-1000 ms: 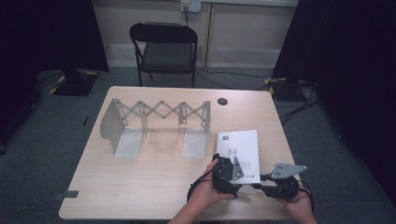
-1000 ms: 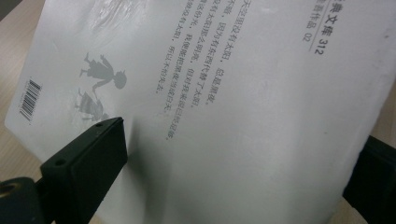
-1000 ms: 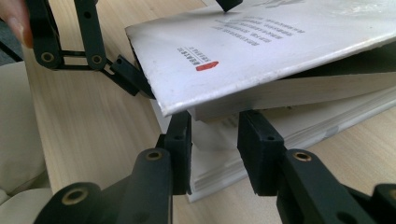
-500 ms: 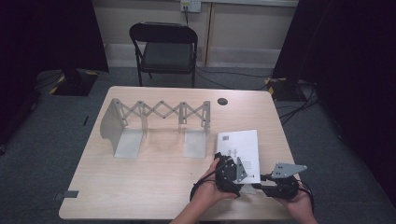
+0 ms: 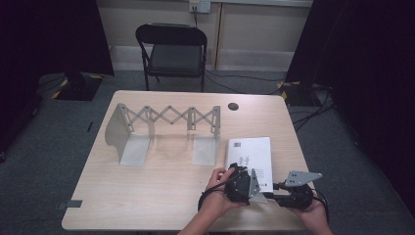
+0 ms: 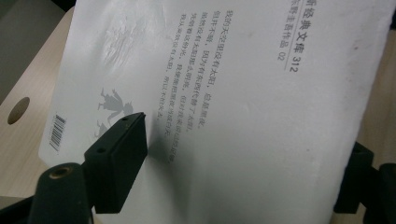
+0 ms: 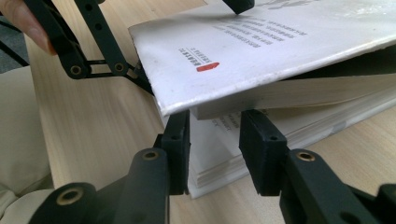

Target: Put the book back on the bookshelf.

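A white paperback book [image 5: 249, 152] lies at the table's front right, back cover up, with grey text and a barcode [image 6: 56, 133]. My left gripper [image 5: 236, 170] is at its near left corner. Its jaws have just been closing with the cover [image 6: 224, 70] between them. One fingertip [image 6: 119, 154] rests on top and the other sits past the cover's edge, still well apart. The cover [image 7: 280, 42] is raised off the pages. My right gripper [image 7: 212, 130] is open and has just widened a little, its tips under the raised cover at the page block's corner. Seen from above, this right gripper [image 5: 268, 196] comes in from the right.
A grey metal expanding book rack [image 5: 161, 129] stands on the wooden table [image 5: 147, 196] at centre left. A round cable hole [image 5: 233, 106] is near the far edge. A black folding chair [image 5: 173, 51] stands behind the table. Dark curtains hang on both sides.
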A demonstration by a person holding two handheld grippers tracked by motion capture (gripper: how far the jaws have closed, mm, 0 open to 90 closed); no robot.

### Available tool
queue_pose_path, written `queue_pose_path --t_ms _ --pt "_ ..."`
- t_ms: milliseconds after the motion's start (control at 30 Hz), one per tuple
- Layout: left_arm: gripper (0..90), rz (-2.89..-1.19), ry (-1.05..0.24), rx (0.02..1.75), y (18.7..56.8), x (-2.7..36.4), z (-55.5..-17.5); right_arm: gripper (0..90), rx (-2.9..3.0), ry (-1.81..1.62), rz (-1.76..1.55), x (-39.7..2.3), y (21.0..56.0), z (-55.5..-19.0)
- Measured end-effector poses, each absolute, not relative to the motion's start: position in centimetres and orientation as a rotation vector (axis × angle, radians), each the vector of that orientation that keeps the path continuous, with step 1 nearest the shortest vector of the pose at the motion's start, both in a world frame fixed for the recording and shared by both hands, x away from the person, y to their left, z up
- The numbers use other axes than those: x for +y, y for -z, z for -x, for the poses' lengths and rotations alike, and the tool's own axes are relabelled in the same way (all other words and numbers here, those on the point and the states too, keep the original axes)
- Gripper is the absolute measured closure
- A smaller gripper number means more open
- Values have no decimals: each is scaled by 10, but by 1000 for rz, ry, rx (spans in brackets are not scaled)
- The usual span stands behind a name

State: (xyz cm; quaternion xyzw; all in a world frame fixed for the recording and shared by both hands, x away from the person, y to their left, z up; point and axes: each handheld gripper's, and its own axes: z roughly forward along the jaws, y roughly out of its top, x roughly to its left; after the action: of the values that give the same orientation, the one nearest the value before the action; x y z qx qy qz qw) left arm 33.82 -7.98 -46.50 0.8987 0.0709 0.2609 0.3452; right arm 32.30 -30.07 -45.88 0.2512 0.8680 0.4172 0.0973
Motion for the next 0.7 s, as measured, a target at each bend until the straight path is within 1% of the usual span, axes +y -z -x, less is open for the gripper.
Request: queue_pose_path --t_ms 133,200,233,433,467,600,700 --pt "236 -2334 -717 149 468 -80 -336 610 2586 -1239 -752 -301 462 -324" --pt "244 -2320 -725 163 469 -81 -334 604 2592 -1242 -758 -301 464 -325" --pt "257 -2338 -734 149 468 -81 -333 598 2590 -1247 -763 -301 464 -325" --pt "309 -2354 -722 138 463 -81 -333 556 2598 -1238 -750 -298 464 -324" --pt "321 -2355 -724 140 461 -82 -331 518 2600 -1228 -738 -296 465 -324" --pt "348 -2370 -705 145 455 -80 -332 418 2596 -1206 -731 -297 469 -325" --pt "363 -2390 -697 139 450 -80 -333 359 2585 -1218 -713 -301 472 -326"
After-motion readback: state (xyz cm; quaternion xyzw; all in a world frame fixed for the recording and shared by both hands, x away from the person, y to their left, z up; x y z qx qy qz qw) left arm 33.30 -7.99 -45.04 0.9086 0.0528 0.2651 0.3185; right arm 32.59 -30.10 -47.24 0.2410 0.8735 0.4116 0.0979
